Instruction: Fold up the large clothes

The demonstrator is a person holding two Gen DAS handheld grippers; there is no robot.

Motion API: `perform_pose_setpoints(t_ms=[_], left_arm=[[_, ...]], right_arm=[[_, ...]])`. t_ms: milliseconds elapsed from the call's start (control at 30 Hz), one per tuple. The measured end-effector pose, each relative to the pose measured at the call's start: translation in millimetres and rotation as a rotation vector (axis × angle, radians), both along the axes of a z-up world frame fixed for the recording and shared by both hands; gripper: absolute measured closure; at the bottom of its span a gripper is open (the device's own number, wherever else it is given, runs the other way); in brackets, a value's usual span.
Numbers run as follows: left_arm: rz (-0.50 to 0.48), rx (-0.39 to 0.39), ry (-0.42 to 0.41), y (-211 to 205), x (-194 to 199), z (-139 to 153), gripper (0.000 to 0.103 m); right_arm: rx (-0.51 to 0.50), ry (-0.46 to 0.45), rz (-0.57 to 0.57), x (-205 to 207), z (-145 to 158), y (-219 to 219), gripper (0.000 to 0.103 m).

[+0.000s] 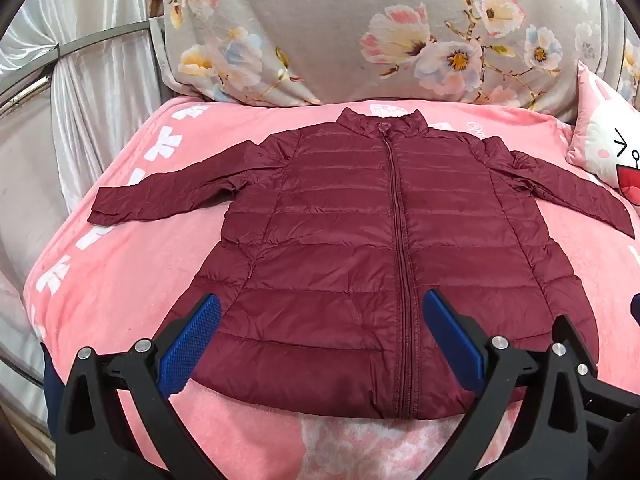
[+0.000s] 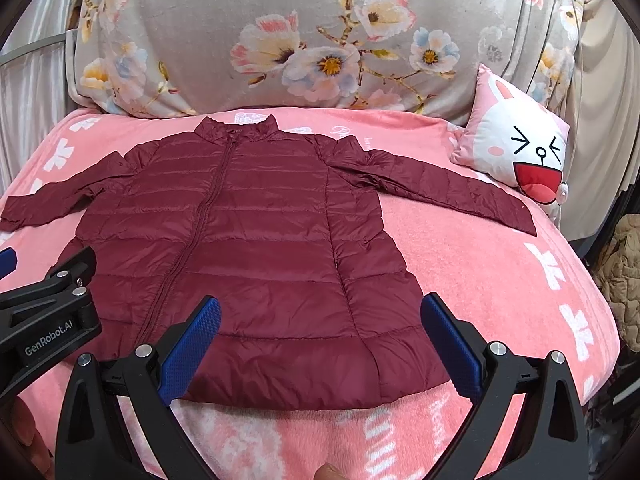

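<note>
Both my grippers, left and right, spread wide, empty; jacket hem just ahead, zip running away

Home bedroom, pink fleece blanket over bed, floral bedding, rabbit cushion, probably curtains behind

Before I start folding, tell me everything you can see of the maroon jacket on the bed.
The maroon jacket is a quilted puffer of thin, slightly shiny fabric with horizontal stitched channels. It lies flat and front-up on the pink blanket, zipped closed to a short stand collar that points toward the floral pillow. Both sleeves spread outward, the hem nearest the cameras. The left gripper and right gripper hang open over the hem, apparently not gripping it.
</note>
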State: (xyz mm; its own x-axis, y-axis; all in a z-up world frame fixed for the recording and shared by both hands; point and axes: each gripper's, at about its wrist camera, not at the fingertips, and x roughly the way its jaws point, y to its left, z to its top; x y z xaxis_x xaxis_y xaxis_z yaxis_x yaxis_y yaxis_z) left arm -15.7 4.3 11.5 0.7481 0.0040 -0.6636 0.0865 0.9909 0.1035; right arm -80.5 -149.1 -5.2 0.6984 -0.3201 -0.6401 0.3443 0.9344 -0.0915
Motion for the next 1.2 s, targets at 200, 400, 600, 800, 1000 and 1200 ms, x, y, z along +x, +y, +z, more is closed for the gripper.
perform_pose_setpoints(t_ms=[200, 400, 600, 800, 1000, 1200], left_arm=[[0.005, -0.001, -0.002, 0.0, -0.8, 0.9, 0.005], [0.006, 0.002, -0.003, 0.8, -2.7, 3.0, 0.005], [0.007, 0.004, -0.004, 1.4, -4.3, 4.5, 0.005], [0.006, 0.004, -0.005, 1.9, -4.7, 5.2, 0.005], [0.008, 0.006, -0.005, 2.3, -4.6, 5.5, 0.005], [0.008, 0.004, -0.007, 6.3, -6.5, 9.3, 0.005]], right_arm=[[-0.002, -0.004, 0.003, -1.7, 3.3, 2.7, 0.005], [-0.005, 0.000, 0.006, -0.1, 3.3, 5.5, 0.005], [-0.005, -0.001, 0.006, -0.6, 4.1, 6.5, 0.005], [-0.006, -0.003, 0.006, -1.6, 4.3, 6.8, 0.005], [-0.007, -0.002, 0.006, -2.3, 5.0, 7.0, 0.005], [-0.005, -0.005, 0.002, -3.7, 6.3, 7.7, 0.005]])
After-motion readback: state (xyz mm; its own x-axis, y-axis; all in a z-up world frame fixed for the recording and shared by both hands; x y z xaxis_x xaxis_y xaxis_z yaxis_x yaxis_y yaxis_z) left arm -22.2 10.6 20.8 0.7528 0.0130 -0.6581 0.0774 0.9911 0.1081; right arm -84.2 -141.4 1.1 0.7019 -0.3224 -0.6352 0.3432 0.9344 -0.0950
